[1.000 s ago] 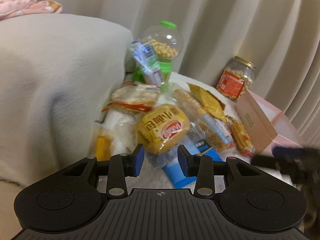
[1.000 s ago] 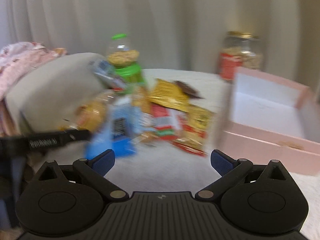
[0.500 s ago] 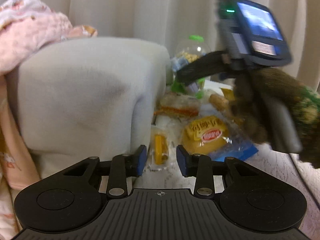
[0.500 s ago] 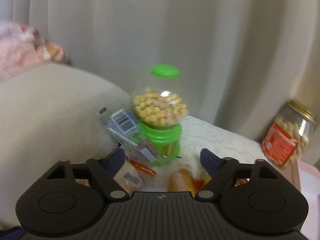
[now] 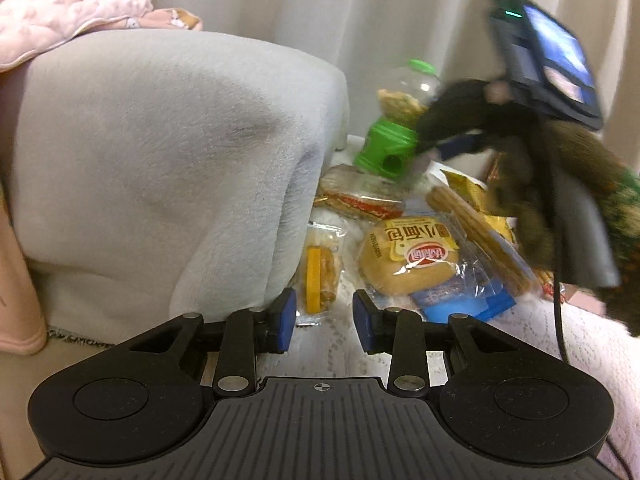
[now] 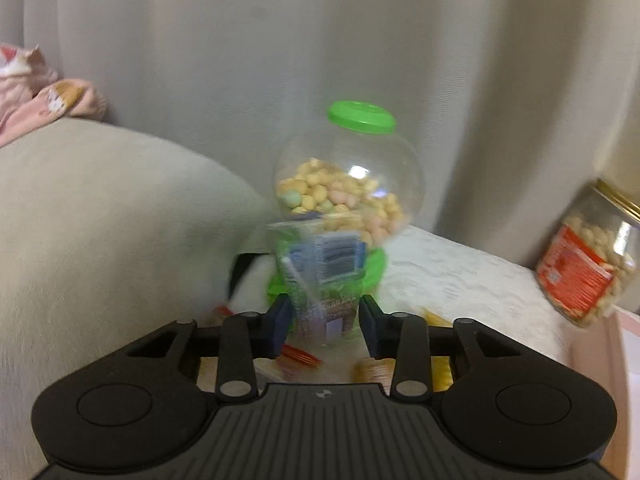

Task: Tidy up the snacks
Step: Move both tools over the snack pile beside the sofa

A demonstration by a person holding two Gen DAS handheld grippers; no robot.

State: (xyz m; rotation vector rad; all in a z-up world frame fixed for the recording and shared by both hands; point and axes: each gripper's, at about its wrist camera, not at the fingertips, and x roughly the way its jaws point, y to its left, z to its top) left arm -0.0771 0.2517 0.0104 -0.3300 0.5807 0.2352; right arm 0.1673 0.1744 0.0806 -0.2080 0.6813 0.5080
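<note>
A heap of snacks lies on a white lace cloth: a wrapped yellow bun, a small yellow-filled packet, a cracker packet and a long biscuit pack. My left gripper hovers low in front of them, its jaws a narrow gap apart with nothing between. A clear packet with a blue and white label is between the closing jaws of my right gripper, and the pads touch its sides. Right behind it stands the green candy dispenser.
A grey plush sofa arm fills the left, with a pink blanket on top. A glass jar with a red label stands at the right, beside a pink box's edge. Curtains hang behind. A dark sleeve crosses over the snacks.
My right gripper swung left from the pink box to the dispenser and its jaws came in around the clear packet. The left gripper drifted left toward the sofa arm, jaws narrowing slightly.
</note>
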